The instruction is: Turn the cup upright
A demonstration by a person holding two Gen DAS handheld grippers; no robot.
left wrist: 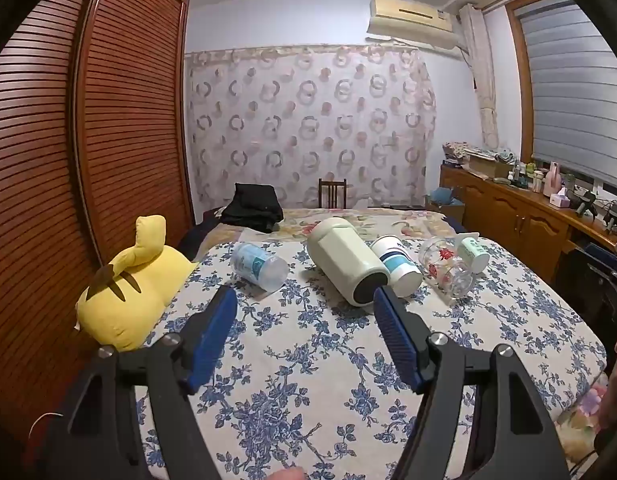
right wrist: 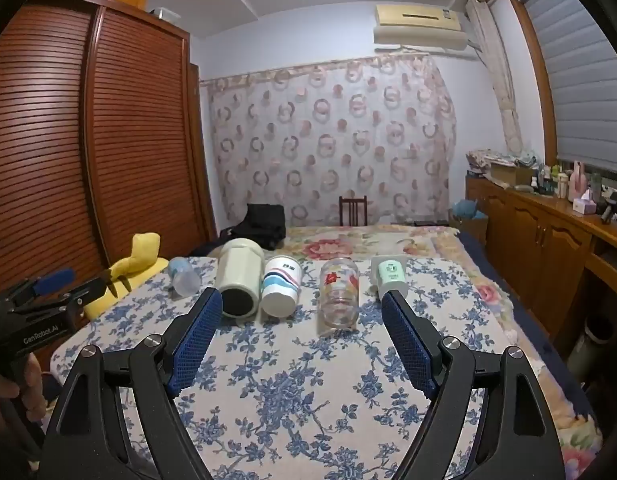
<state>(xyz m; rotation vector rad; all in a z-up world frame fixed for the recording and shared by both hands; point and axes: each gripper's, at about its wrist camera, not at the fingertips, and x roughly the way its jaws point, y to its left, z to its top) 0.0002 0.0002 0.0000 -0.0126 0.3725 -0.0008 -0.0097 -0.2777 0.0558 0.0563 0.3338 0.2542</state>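
Observation:
Several cups lie on their sides in a row on a blue-flowered cloth (right wrist: 308, 380). From left: a clear blue-tinted cup (left wrist: 260, 266) (right wrist: 184, 276), a large cream cup (left wrist: 344, 266) (right wrist: 239, 280), a white cup with blue stripes (left wrist: 396, 266) (right wrist: 281, 286), a clear glass with red flowers (left wrist: 446, 268) (right wrist: 338, 296), and a small green-labelled white cup (left wrist: 473, 253) (right wrist: 390, 276). My left gripper (left wrist: 304, 300) is open and empty, short of the cream cup; it also shows in the right wrist view (right wrist: 80, 284). My right gripper (right wrist: 302, 304) is open and empty, short of the striped cup and the glass.
A yellow plush toy (left wrist: 136, 292) lies at the cloth's left edge beside a brown louvred wardrobe (left wrist: 88, 140). A black bag (left wrist: 254, 206) and a chair (left wrist: 332, 194) are at the bed's far end. A wooden sideboard (right wrist: 548, 232) with clutter runs along the right.

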